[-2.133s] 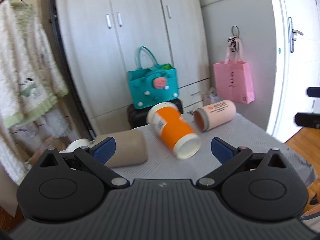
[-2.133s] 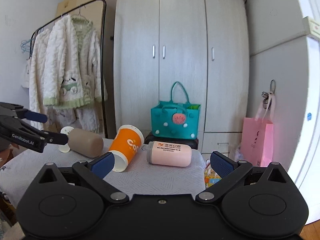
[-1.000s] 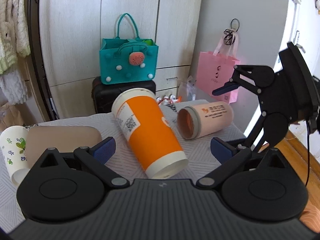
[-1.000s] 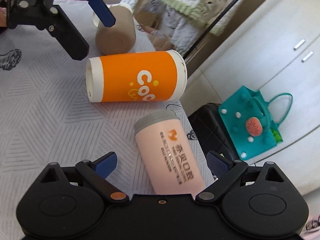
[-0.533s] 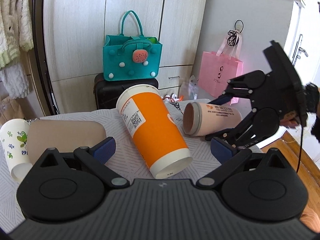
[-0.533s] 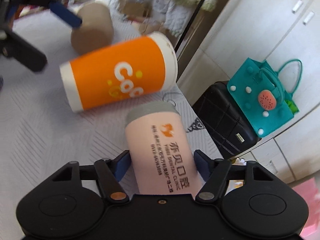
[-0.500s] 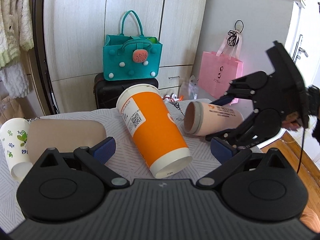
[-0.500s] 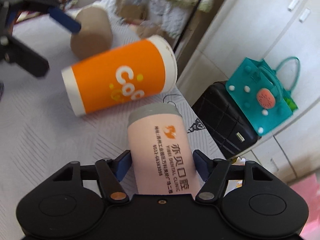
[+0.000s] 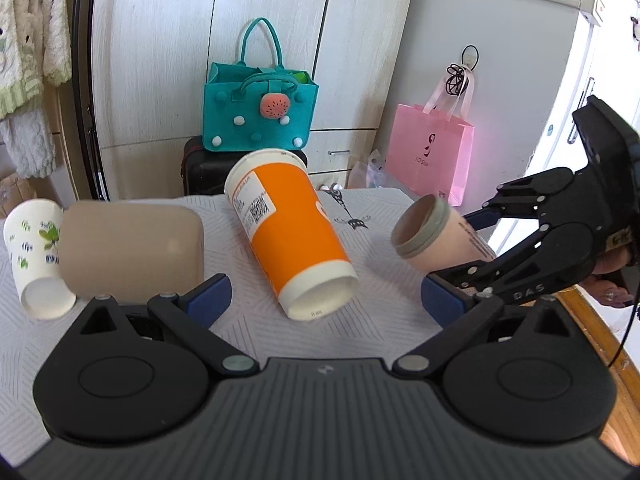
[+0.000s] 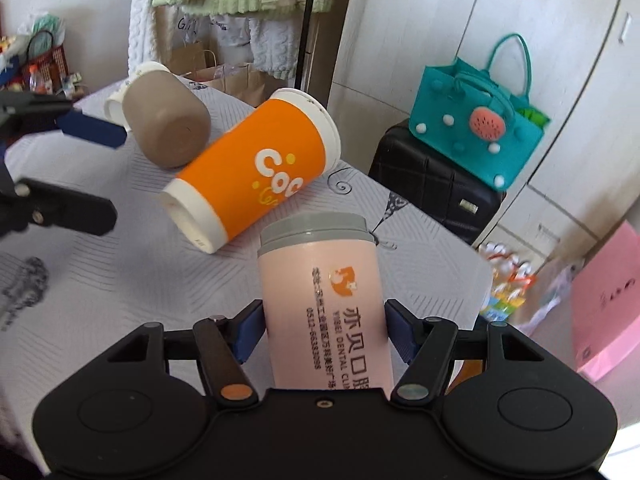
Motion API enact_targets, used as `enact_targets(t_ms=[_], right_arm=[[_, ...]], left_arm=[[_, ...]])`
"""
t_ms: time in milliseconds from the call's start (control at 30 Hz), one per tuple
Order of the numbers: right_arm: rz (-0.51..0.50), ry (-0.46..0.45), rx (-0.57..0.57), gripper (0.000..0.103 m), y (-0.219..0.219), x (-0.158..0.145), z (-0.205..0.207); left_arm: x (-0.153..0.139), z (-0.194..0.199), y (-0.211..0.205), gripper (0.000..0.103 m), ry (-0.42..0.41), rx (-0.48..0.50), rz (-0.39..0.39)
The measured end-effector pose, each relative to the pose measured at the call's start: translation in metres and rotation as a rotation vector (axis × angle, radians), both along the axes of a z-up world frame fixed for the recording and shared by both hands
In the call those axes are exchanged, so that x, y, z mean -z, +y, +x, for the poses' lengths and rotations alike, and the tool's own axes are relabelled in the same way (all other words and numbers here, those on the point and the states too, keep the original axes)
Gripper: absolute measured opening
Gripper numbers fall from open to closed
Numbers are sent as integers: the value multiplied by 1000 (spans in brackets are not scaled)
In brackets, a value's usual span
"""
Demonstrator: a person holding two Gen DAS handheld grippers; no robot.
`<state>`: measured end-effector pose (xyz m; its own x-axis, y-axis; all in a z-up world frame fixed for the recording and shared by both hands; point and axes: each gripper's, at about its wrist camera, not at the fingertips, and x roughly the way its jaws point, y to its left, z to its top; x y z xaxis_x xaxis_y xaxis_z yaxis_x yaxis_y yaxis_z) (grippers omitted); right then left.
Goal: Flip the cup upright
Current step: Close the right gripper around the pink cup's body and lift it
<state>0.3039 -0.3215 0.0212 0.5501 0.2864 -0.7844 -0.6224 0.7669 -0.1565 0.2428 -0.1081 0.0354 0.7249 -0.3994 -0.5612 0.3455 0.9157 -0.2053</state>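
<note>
My right gripper [image 10: 325, 330] is shut on a pink cup with a grey rim [image 10: 322, 292] and holds it tilted, lifted off the table. The same cup [image 9: 434, 238] shows at the right in the left wrist view, open mouth facing me, held by the right gripper [image 9: 472, 256]. An orange cup [image 9: 290, 232] lies on its side mid-table, also seen in the right wrist view [image 10: 256, 174]. My left gripper [image 9: 324, 300] is open and empty just in front of the orange cup.
A beige cup [image 9: 130, 246] and a white patterned paper cup [image 9: 34, 254] lie on their sides at the left. Behind the cloth-covered table [image 9: 376, 320] stand a teal bag [image 9: 260, 116] on a black case, a pink bag [image 9: 432, 156] and wardrobes.
My right gripper closed on the pink cup and has raised it off the table, tilting its mouth upward. The left gripper has stayed open near the orange cup.
</note>
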Motion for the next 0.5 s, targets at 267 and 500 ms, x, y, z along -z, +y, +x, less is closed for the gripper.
enact_targets(t_ms=[267,500], right_arm=[[56,74,3,68,11,-12,-33],[53,135,-102,68,62,-13,-47]], left_arm=[[4,-22,21,102,47,1,-75],[6,-46,75,102,74,-77,-140]])
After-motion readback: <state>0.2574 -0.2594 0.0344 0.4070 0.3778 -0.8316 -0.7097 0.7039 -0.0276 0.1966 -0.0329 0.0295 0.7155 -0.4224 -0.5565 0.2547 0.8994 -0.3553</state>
